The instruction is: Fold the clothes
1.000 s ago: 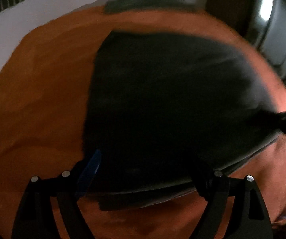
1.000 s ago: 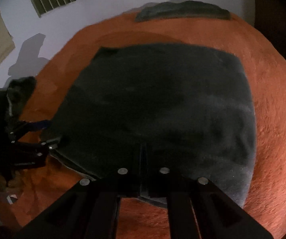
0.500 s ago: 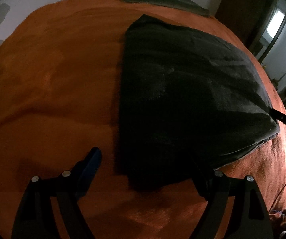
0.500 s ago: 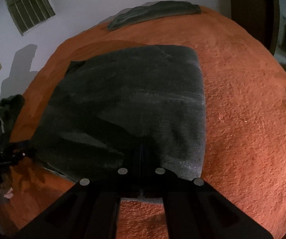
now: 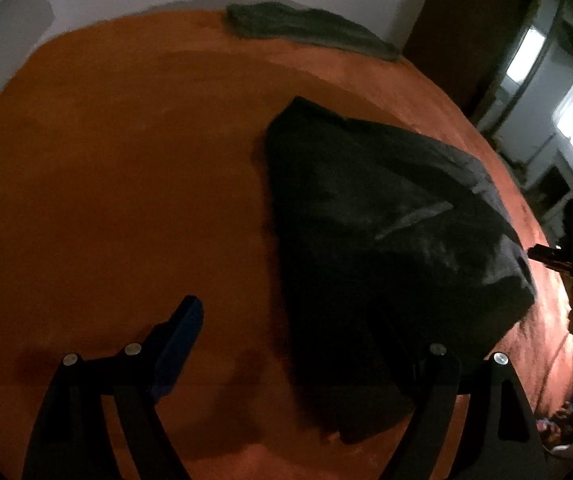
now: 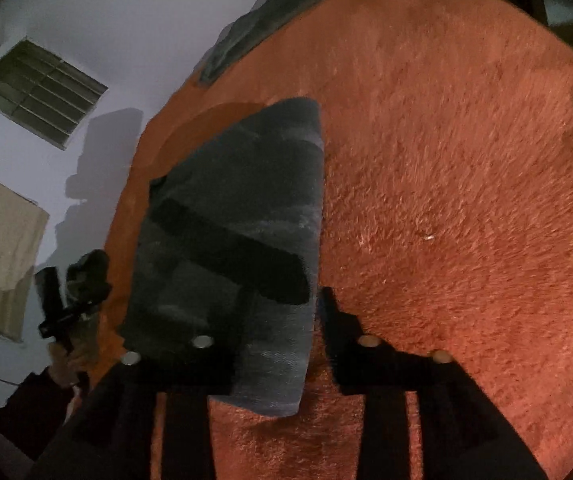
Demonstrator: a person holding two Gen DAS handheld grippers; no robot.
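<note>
Left tongs [image 5: 302,344]: jaws spread wide, nothing between them. Blue pad on the left finger [image 5: 178,344] hovers over bare orange blanket [image 5: 126,200]; the right finger overlaps the near edge of the dark garment [image 5: 386,240] in view, contact cannot be told.

Right tongs [image 6: 282,320]: jaws opening, the pads apart. The garment's near right corner [image 6: 274,360] lies in the gap between the fingers; neither pad visibly presses on it (left finger dark against dark cloth, so hard to separate).

Garment: dark grey, folded, lying flat on the orange fleecy blanket. From the left tongs it sits ahead and to the right, its folded edge running away from the right finger. From the right tongs it stretches ahead and to the left, its straight right edge lining up with the gap. A dark band crosses it just ahead of the left finger (shadow or fold, unclear).

Second grey-green cloth [image 5: 306,28] lies bunched at the blanket's far edge against the white wall [image 6: 126,20], well beyond both tongs.

Right view, far left: the person's hand [image 6: 66,364] holding the other tool; barred window [image 6: 40,92] on the wall above.
</note>
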